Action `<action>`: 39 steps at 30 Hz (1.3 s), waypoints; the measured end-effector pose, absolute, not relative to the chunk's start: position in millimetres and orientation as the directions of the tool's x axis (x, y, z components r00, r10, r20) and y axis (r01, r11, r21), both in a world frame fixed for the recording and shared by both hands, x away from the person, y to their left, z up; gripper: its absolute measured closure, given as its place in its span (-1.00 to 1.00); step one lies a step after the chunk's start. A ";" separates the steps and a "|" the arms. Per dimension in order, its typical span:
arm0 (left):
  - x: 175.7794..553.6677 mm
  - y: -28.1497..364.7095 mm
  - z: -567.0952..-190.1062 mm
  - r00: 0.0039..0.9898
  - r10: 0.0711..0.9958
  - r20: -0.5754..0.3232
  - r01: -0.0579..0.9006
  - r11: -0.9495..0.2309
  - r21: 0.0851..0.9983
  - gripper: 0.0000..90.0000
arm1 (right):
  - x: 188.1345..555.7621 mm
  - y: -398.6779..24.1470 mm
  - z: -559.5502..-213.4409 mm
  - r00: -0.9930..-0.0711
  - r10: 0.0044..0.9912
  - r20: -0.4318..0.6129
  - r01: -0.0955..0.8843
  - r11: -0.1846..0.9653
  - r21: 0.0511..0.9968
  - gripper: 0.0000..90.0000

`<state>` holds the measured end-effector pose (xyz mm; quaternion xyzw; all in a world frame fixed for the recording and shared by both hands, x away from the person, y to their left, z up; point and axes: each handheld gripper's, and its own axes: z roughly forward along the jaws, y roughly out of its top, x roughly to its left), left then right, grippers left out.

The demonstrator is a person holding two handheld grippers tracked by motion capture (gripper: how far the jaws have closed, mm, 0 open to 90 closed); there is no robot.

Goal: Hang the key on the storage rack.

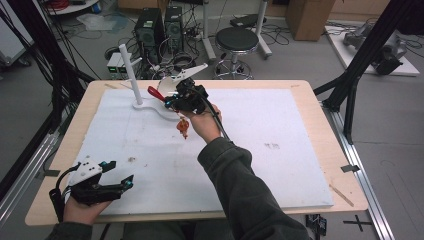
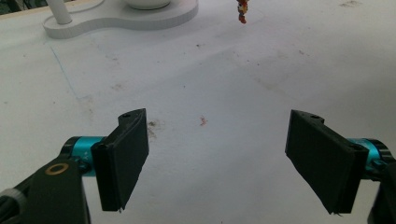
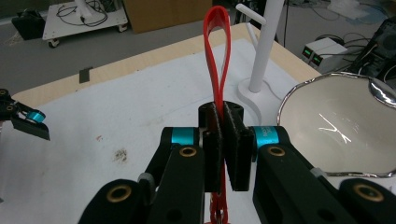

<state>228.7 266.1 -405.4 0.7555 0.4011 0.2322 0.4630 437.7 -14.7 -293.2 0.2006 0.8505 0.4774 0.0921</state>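
The right gripper (image 3: 223, 140) is clamped on a red strap (image 3: 217, 42): its two black pads press flat together on the band, and the loop rises beyond them to a rounded top (seen in the right gripper view). Below the jaws the strap runs down out of that view. From the high view the same gripper (image 1: 170, 100) sits near the far edge of the table, the red loop (image 1: 156, 93) poking out past its jaws toward the stand, and a small orange-red charm (image 1: 183, 127) hangs under the hand (image 1: 204, 122), just above the white mat (image 1: 260, 150).

Just beyond the right gripper's jaws, to one side, stands a white post (image 3: 266, 46) on a flat white base (image 1: 145, 106); a short peg (image 3: 250, 14) sticks out near its top. Beside the gripper on that same side is a white bowl (image 3: 336, 126) with a shiny silver rim, resting on the base.

The left gripper (image 1: 117, 175) lies well apart from the right one, at the near left corner of the table, held low in the left hand (image 1: 80, 207). Its jaws stand wide apart with nothing between them (bare, stained mat shows through the gap in the left gripper view (image 2: 217, 158)). Far ahead of it the charm (image 2: 242, 10) dangles, with the base (image 2: 121, 21) to its side.
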 end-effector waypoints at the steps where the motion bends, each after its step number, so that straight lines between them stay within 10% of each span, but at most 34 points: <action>1: 228.7 266.1 -405.4 0.570 0.821 -0.021 0.391 -0.249 0.886 -0.51 | 438.3 -13.8 -293.0 -0.903 0.429 0.032 0.250 0.462 0.851 0.93; 39: 228.0 265.6 -404.9 0.567 0.823 -0.024 0.392 -0.244 0.887 -0.51 | 454.9 22.6 -293.9 -0.898 0.437 0.048 0.270 0.462 0.845 0.93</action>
